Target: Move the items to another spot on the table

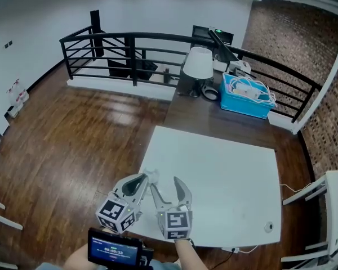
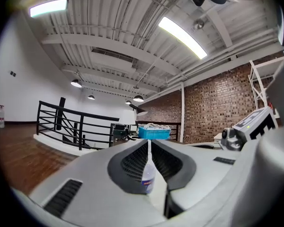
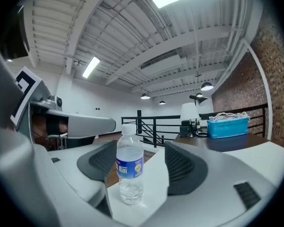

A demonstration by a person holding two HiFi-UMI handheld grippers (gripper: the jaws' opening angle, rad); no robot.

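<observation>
A clear water bottle (image 3: 129, 167) with a white cap and a blue label stands upright at the near left corner of the white table (image 1: 225, 173). In the right gripper view it stands between the jaws of my right gripper (image 3: 146, 150), which is open, its pads clear of the bottle. In the head view the bottle (image 1: 150, 177) shows just past both grippers. My left gripper (image 1: 139, 180) is beside the right gripper (image 1: 164, 183), its jaws together but for a thin slit. Through that slit in the left gripper view I see the bottle (image 2: 148, 176) beyond the left gripper (image 2: 149, 145).
A blue bin (image 1: 245, 97) of cables and a white lamp (image 1: 197, 62) sit on the dark desk behind the table. A small round object (image 1: 268, 226) lies near the table's front right corner. A black railing (image 1: 129, 44) runs behind, with wooden floor to the left.
</observation>
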